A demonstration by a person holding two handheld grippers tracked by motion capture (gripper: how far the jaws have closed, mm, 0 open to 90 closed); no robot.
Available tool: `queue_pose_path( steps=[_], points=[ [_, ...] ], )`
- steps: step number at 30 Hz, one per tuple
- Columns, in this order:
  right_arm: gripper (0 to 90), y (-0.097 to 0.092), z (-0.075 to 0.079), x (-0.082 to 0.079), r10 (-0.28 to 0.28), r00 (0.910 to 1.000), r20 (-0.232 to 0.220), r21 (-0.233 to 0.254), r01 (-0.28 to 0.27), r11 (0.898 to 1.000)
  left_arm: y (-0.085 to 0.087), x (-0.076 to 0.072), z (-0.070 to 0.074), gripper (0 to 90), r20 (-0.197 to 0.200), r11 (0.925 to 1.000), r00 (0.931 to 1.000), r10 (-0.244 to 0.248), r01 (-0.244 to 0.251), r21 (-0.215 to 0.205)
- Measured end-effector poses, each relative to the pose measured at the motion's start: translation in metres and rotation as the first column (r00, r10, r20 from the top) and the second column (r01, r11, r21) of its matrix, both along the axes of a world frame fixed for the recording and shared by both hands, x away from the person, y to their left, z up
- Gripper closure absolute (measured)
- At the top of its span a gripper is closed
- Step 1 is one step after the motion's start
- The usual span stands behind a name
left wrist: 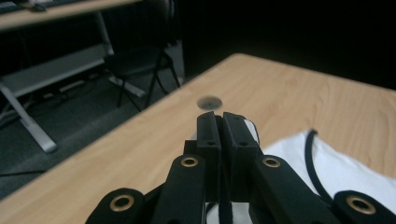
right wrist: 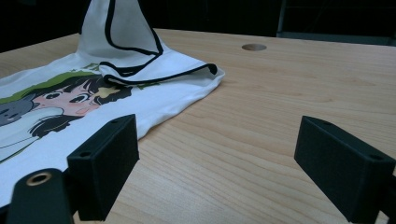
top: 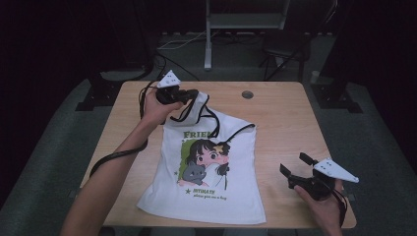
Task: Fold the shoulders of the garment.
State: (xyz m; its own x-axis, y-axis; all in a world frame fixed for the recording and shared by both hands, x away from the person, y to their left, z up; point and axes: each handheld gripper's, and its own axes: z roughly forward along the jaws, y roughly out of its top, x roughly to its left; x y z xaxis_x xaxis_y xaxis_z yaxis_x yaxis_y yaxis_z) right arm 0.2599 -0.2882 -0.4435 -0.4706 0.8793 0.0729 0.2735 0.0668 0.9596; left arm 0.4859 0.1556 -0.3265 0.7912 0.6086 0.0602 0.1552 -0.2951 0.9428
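A white sleeveless top (top: 209, 194) with black trim and a cartoon print lies flat in the middle of the wooden table (top: 285, 123). My left gripper (top: 193, 94) is raised over the table's far left and is shut on the top's upper edge, which hangs up from the table as a white peak (right wrist: 126, 28). In the left gripper view the jaws (left wrist: 222, 128) are pressed together with white cloth (left wrist: 345, 172) showing behind and beneath them. My right gripper (top: 293, 164) hovers low near the front right corner, open with nothing between its pads (right wrist: 105, 163), to the right of the top's hem.
A round cable hole (top: 247, 94) sits near the table's far edge. Beyond the table stand a metal desk frame (top: 209, 39) and a dark chair (left wrist: 137, 60) on the grey floor. Bare wood lies to the right of the top.
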Motion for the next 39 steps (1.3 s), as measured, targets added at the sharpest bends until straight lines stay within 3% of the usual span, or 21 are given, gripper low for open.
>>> queue_pose_path(
  steps=[2,5,11,16,22,26,30,35,39],
  points=[
    [13.4,0.0,0.0,0.0,0.0,1.0,0.0,0.0,0.0,1.0,0.002,0.0,0.004,86.4,0.0,0.9998,1.0,0.0,0.0,-0.019],
    [13.4,0.0,0.0,0.0,0.002,1.0,0.0,-0.002,-0.002,1.0,0.004,-0.001,0.005,86.3,-0.009,0.9997,0.9997,-0.024,0.023,-0.011],
    [13.4,0.0,0.0,0.0,0.001,1.0,-0.003,0.002,-0.001,1.0,0.007,-0.008,-0.001,86.3,-0.048,0.9905,0.9923,-0.114,0.118,0.071],
    [13.4,0.0,0.0,0.0,0.0,1.0,-0.002,0.003,0.0,1.0,0.002,-0.023,-0.012,86.3,-0.078,0.9658,0.9757,-0.205,0.214,0.146],
    [13.4,0.0,0.0,0.0,0.002,1.0,0.0,-0.001,-0.002,1.0,0.0,-0.037,-0.032,86.2,-0.121,0.9313,0.9574,-0.262,0.284,0.228],
    [13.4,0.0,0.0,0.0,0.001,1.0,0.0,-0.003,-0.001,1.0,0.0,-0.046,-0.046,86.2,-0.163,0.9074,0.9386,-0.304,0.337,0.251],
    [13.4,0.001,0.0,0.0,0.0,1.0,-0.001,-0.004,0.0,1.0,-0.004,-0.053,-0.059,86.0,-0.197,0.8875,0.9244,-0.326,0.371,0.273],
    [13.4,0.001,0.0,0.0,-0.001,1.0,0.0,-0.009,0.001,1.0,-0.006,-0.057,-0.073,85.8,-0.242,0.8686,0.9086,-0.34,0.402,0.289],
    [13.4,0.001,0.0,0.0,-0.001,1.0,0.0,-0.01,0.001,1.0,-0.005,-0.057,-0.08,85.3,-0.263,0.8619,0.9104,-0.32,0.394,0.319]
  ],
)
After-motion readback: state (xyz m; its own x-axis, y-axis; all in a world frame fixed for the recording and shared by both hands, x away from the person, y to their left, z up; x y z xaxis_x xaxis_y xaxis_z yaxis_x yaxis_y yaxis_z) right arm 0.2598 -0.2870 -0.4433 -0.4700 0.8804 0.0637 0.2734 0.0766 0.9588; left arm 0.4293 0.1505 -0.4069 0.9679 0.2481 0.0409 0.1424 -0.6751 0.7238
